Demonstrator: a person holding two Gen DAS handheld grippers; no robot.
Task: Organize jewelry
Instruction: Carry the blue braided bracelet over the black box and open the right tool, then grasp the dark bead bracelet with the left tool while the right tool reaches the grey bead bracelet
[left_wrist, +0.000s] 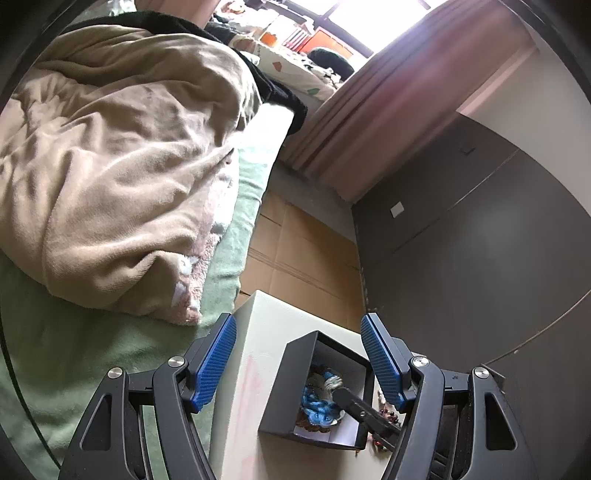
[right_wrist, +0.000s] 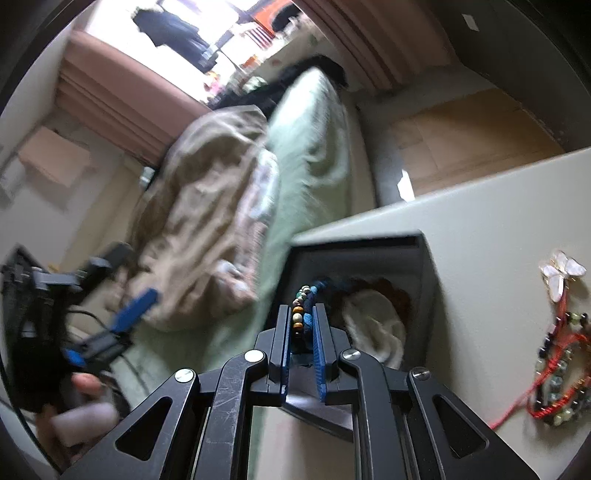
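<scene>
R gripper (right_wrist: 301, 325), black frame w/ blue pads, jaws nearly together, clamped on a beaded bracelet of wood, cream and blue beads (right_wrist: 298, 308). Bracelet was held over the open dark square cardboard box (right_wrist: 424, 266); box already held blue cord pieces and a cream item. Box sat on a pale off-white tabletop (right_wrist: 480, 206). Outside box, to the R on tabletop: red-cord beaded strands (right_wrist: 554, 373) and a white butterfly-shaped piece (right_wrist: 563, 275). L gripper (left_wrist: 298, 354) jaws stood wide, nothing between pads, just above the box's far side. Beige blanket (left_wrist: 110, 166) on green bedsheet (left_wrist: 55, 354) beyond.
</scene>
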